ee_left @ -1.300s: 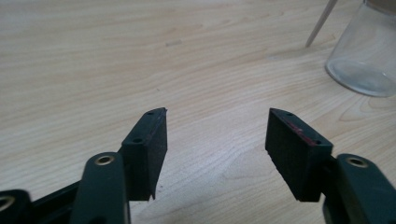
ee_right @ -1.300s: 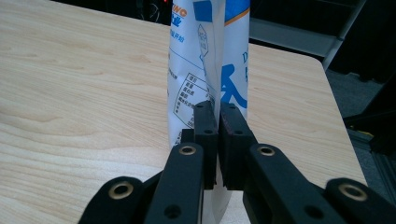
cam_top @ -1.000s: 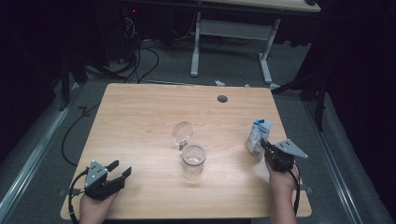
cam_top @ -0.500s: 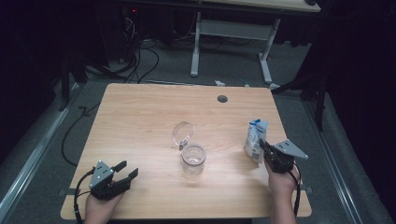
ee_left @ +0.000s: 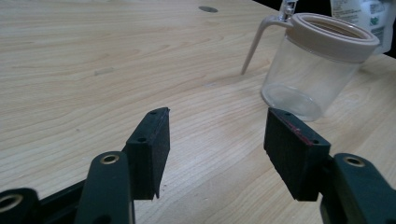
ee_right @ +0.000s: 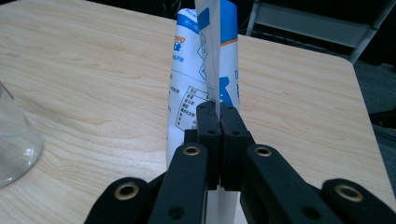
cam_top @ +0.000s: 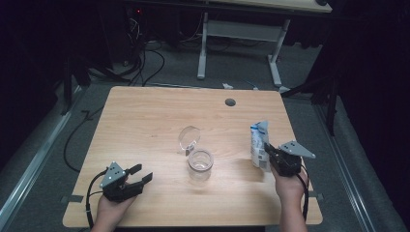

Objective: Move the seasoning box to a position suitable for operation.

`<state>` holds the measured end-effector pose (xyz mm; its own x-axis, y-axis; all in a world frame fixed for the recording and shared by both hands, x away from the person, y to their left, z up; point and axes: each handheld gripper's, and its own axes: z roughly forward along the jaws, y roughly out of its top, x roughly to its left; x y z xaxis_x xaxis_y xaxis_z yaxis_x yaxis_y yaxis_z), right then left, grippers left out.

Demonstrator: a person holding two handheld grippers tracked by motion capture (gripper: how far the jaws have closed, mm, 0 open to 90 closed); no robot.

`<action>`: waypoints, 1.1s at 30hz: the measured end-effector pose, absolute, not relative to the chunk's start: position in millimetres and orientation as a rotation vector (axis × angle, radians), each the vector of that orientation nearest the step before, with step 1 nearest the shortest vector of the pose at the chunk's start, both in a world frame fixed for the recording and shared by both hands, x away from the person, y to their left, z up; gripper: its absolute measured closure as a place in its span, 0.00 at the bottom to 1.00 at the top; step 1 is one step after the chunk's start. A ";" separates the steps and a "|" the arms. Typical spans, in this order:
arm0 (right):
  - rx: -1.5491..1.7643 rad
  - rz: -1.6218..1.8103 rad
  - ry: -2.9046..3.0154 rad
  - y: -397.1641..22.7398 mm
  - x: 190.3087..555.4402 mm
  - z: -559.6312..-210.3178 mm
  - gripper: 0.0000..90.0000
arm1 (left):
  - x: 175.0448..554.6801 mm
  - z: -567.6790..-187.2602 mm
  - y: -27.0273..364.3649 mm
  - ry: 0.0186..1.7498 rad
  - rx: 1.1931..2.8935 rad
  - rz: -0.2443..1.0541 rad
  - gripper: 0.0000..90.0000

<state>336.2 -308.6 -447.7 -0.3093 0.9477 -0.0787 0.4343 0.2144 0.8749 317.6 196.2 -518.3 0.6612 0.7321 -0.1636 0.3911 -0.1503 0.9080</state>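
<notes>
A clear jar [cam_top: 200, 161] with a beige rim [ee_left: 308, 70] stands open at the table's middle, its hinged lid [cam_top: 188, 136] tipped up behind it. At the right, a white and blue pouch [cam_top: 259, 143] [ee_right: 205, 84] stands upright. My right gripper [cam_top: 267, 153] [ee_right: 218, 121] is shut on the pouch's thin side seam. Near the front left, my left gripper [cam_top: 140, 175] [ee_left: 217, 144] is open, nothing between its jaws, which point toward the jar, a short way off.
The wooden table [cam_top: 145, 116] has a round cable hole [cam_top: 230, 102] at the back. Beyond it stand a second desk's white legs [cam_top: 203, 48] and floor cables [cam_top: 145, 63]. Dark floor surrounds the table.
The right gripper has lifted the pouch from a lean to upright. The left gripper has shifted right along the front edge.
</notes>
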 end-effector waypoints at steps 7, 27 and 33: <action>1.275 1.006 1.889 -300.1 330.0 -429.7 0.99 | 312.4 -514.6 194.4 0.866 1.757 0.404 0.46; 1.303 0.915 2.135 -282.7 327.9 -424.7 1.00 | 321.1 -516.0 181.9 0.857 1.756 0.380 0.46; 1.296 0.820 2.245 -279.0 329.3 -413.9 1.00 | 320.3 -516.0 182.0 0.852 1.763 0.382 0.46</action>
<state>329.3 -279.0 -413.9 -0.4776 0.8763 -0.0641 0.6288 0.3918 0.6716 320.3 182.0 -516.0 0.6908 0.7071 -0.1508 0.3583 -0.1537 0.9209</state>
